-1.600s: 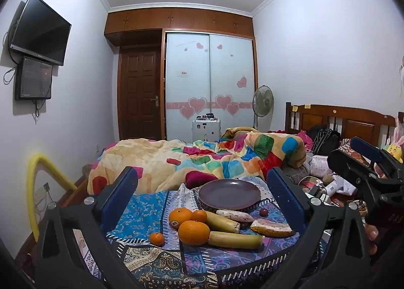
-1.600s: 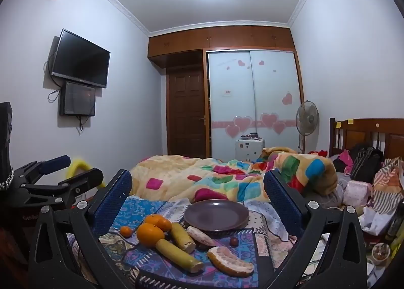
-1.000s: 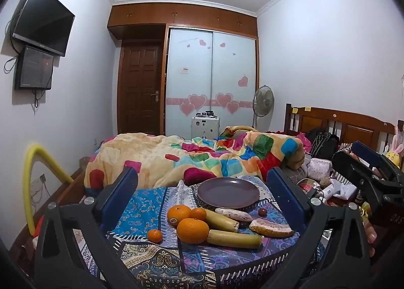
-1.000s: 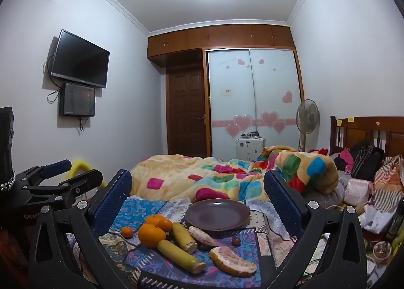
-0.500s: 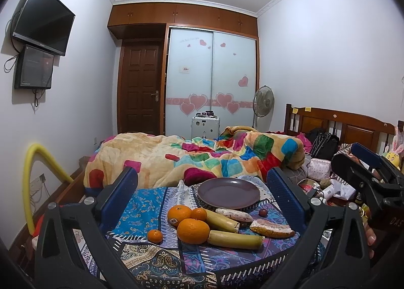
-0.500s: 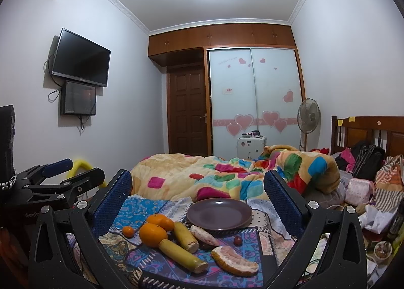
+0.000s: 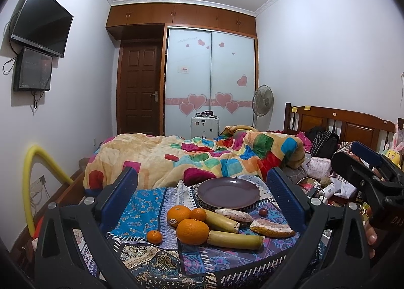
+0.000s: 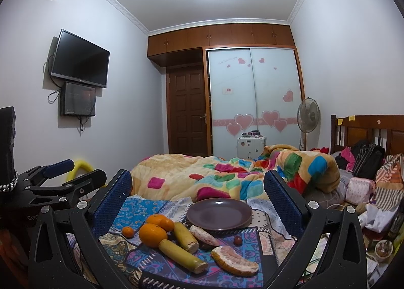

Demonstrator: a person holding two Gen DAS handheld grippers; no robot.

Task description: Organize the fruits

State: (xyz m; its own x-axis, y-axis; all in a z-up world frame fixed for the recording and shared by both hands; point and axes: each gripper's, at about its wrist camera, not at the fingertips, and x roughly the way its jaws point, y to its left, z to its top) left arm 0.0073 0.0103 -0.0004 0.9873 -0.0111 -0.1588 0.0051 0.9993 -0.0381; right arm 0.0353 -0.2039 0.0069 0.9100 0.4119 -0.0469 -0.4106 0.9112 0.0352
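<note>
no fruit on the purple plate (image 7: 228, 193).

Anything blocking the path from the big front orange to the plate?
Yes. Behind the front orange sit two more oranges and a cane piece, between it and the plate. The plate itself is bare. Lifting over them looks workable.
</note>
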